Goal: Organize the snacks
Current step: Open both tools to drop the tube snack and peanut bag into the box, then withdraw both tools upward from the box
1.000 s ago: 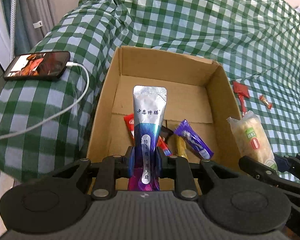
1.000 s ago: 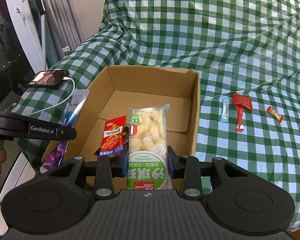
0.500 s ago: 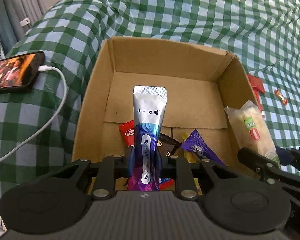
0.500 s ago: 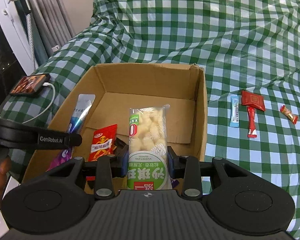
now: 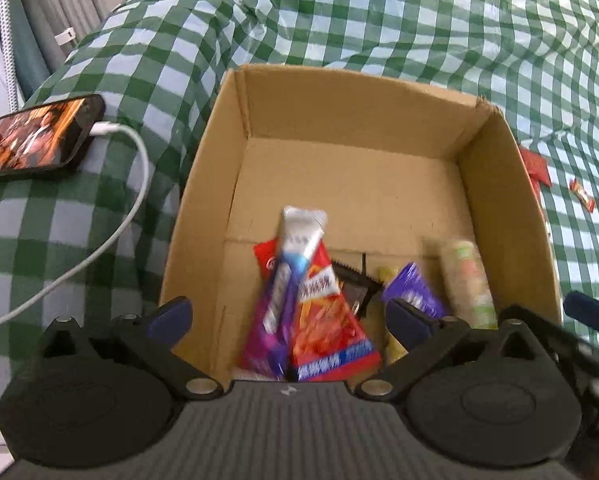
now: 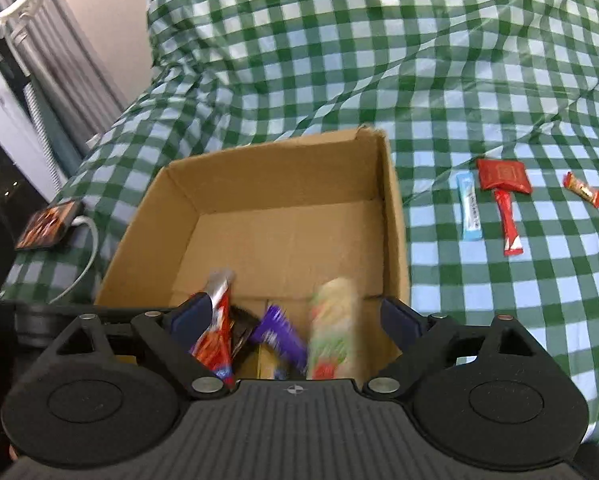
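silver pouch (image 5: pixel 295 264) and rice cracker pack (image 6: pixel 335 328) motion-blurred, phone (image 5: pixel 35 140) cut by frame edge

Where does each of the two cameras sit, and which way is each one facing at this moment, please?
Left wrist: rides on the left gripper, angled down into the cardboard box; its opening jaws frame the silver-purple pouch, untouched by the pads.
Right wrist: rides on the right gripper, looking down over the box's near edge; its opening jaws frame the blurred rice-cracker pack, also untouched.
Shared: the box, both packs, the phone, the checked cloth and the red packet beside the box.
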`<state>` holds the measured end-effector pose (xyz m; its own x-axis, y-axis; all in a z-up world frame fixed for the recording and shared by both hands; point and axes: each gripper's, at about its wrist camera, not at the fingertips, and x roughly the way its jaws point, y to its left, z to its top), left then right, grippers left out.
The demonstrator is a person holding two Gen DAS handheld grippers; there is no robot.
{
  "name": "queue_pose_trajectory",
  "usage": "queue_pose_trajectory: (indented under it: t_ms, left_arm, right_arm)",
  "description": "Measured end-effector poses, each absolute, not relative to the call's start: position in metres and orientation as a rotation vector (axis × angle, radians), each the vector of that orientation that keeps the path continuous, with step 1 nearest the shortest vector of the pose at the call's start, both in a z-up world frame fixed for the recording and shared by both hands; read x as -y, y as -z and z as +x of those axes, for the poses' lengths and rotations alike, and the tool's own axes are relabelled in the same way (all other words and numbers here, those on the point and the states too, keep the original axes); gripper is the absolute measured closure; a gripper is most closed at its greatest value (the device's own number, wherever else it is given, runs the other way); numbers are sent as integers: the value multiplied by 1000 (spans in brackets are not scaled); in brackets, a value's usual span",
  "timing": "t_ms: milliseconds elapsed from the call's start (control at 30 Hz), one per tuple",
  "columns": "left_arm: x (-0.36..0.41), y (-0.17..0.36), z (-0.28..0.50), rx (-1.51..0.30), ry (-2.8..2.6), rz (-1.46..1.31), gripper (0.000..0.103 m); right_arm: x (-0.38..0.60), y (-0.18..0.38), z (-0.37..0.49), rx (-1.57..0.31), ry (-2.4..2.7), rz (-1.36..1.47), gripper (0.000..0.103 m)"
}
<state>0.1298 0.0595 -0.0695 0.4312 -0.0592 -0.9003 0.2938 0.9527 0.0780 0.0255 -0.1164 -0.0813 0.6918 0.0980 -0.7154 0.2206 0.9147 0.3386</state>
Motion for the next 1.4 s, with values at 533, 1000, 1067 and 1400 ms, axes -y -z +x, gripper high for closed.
queue_pose_trajectory:
  t_ms: [533,1000,1067,1400]
  left_arm:
    - [-93,19,27,-1037,212,237,0]
    - [-105,-10,-51,-943,241,224,0]
    - [-106,-17,-63,-910,245,216,0]
    - [-103,-30,-102,-846,273,271,0]
  right_arm:
    - [75,50,-75,-821,120,374,7]
    - [54,8,-150,-662,102,217,3]
    - [55,4,-158,-645,112,220,3]
    - [52,-13,-198,-544,112,244,2]
